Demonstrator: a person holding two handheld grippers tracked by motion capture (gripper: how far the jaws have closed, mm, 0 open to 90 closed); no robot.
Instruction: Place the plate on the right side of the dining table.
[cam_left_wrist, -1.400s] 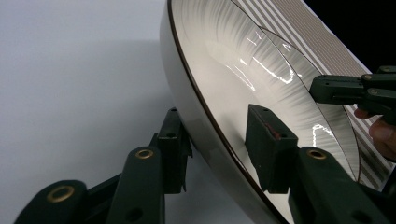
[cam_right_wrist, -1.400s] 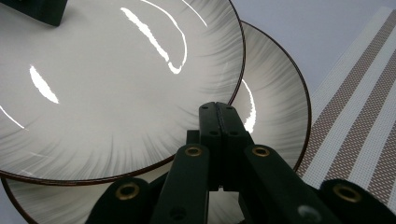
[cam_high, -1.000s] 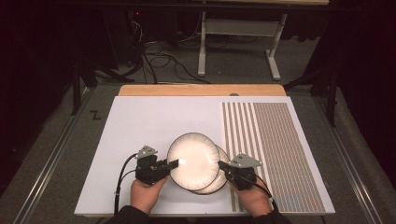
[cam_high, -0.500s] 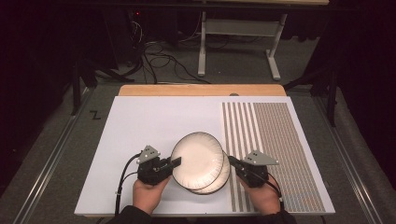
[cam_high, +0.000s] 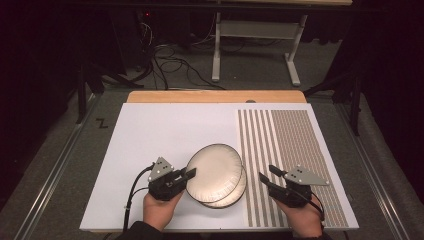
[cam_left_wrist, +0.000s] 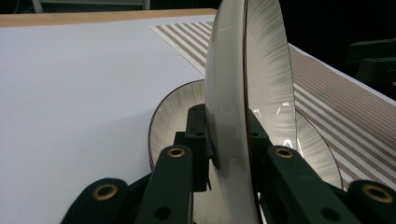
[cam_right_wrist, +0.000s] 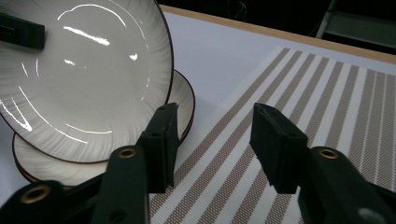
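Tilting on edge, the upper plate (cam_high: 214, 171) is glossy white with fine grey ribbing and a dark rim, pinched at its nine-o'clock edge by the left gripper (cam_high: 188, 174) above the lower plate (cam_high: 234, 192). At three o'clock, the right gripper (cam_high: 265, 177) has just been opening, jaws apart over the striped mat (cam_high: 295, 150).

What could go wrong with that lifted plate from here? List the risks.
1. The left tool pinches the upper plate at its rim alone, tilted above the lower plate; it could pivot or slip out and chip both.
2. The right tool has just been opening, nothing between its jaws, and stands apart over the striped mat, so one-sided support is all there is.
3. The lower plate overlaps the mat's edge; a knock might shift it.
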